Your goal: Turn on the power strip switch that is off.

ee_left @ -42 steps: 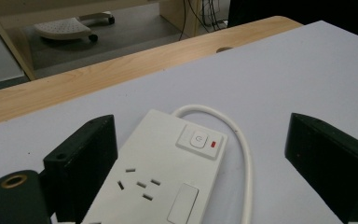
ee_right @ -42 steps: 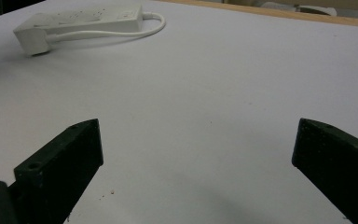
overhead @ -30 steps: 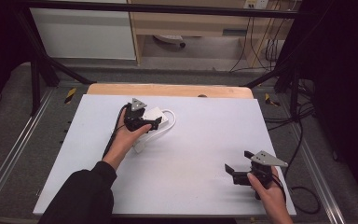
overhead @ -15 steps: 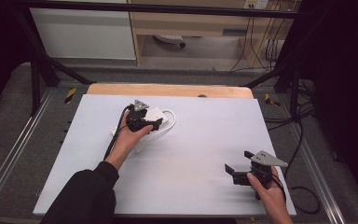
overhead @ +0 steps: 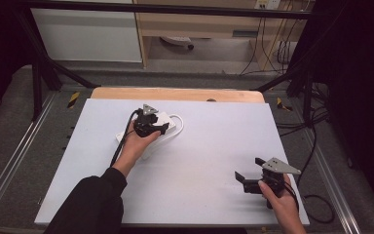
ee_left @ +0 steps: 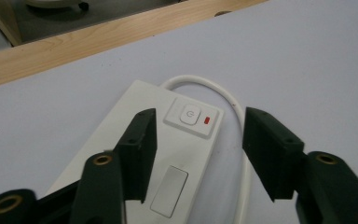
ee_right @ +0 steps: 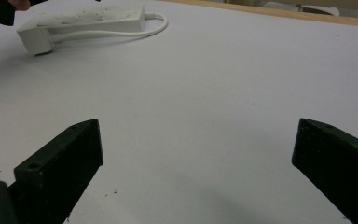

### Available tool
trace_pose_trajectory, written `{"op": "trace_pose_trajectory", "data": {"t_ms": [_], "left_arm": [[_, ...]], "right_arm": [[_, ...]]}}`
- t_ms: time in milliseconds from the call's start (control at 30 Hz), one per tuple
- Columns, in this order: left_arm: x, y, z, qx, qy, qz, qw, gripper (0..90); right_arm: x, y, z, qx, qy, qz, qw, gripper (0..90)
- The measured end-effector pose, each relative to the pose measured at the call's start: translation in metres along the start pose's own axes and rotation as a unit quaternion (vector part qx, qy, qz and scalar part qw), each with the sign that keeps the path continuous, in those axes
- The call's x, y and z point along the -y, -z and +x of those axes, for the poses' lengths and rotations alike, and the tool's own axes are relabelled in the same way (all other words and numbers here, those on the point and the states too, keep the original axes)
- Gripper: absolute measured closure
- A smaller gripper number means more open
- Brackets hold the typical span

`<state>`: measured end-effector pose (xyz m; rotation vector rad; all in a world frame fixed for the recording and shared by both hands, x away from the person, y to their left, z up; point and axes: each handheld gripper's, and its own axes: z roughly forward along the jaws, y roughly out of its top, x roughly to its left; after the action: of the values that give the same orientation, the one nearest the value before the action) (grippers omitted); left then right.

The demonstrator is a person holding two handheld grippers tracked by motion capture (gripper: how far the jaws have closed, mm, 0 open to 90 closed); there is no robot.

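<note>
The left tongs (ee_left: 196, 154) stand about half apart over the switch end of a white power strip (ee_left: 168, 154); their jaws have just been closing, one jaw over the strip's top face, the other out past its edge above the cord (ee_left: 233, 100), and neither pad visibly presses on it. In the high view these left tongs (overhead: 161, 128) hang over the strip (overhead: 168, 119) in the far left part of the surface (overhead: 214, 146). The strip's long axis runs diagonally, from near left to far right, with the switch (ee_left: 189, 115) and its red light at the far end, where the cord leaves and loops back alongside. The right tongs (overhead: 247, 171) sit well apart from the strip at the near right corner, jaws wide apart and holding nothing, over bare surface.
</note>
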<state>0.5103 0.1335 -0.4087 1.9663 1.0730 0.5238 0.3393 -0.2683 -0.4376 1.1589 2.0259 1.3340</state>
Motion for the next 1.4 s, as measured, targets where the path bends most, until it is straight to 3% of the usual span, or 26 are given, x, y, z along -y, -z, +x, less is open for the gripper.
{"op": "trace_pose_trajectory", "data": {"t_ms": [233, 367, 600, 800, 1000, 1400], "left_arm": [[0.000, 0.000, 0.004, 0.001, 0.005, -0.001, 1.0000, 64.0], [-0.001, 0.002, 0.007, 0.010, 0.018, -0.009, 0.9997, 71.7], [-0.005, 0.004, 0.010, 0.014, 0.020, -0.010, 0.9996, 81.6], [-0.006, 0.003, 0.011, 0.023, 0.023, -0.001, 0.9995, 86.5], [-0.005, 0.000, 0.012, 0.017, 0.019, 0.007, 0.9997, 89.6], [-0.002, -0.004, 0.015, 0.016, 0.019, 0.028, 0.9993, 90.0]], "right_arm": [[0.000, 0.000, 0.000, 0.000, 0.000, -0.001, 1.0000, 2.4], [0.000, 0.000, 0.000, -0.001, 0.000, 0.000, 1.0000, 2.4], [0.000, 0.000, 0.000, 0.000, 0.000, -0.001, 1.0000, 2.4], [0.000, 0.000, 0.000, -0.001, 0.001, 0.001, 1.0000, 2.4], [0.000, 0.000, 0.000, -0.001, 0.001, 0.001, 1.0000, 2.4], [0.000, 0.000, 0.000, -0.002, 0.002, 0.002, 1.0000, 2.4]]}}
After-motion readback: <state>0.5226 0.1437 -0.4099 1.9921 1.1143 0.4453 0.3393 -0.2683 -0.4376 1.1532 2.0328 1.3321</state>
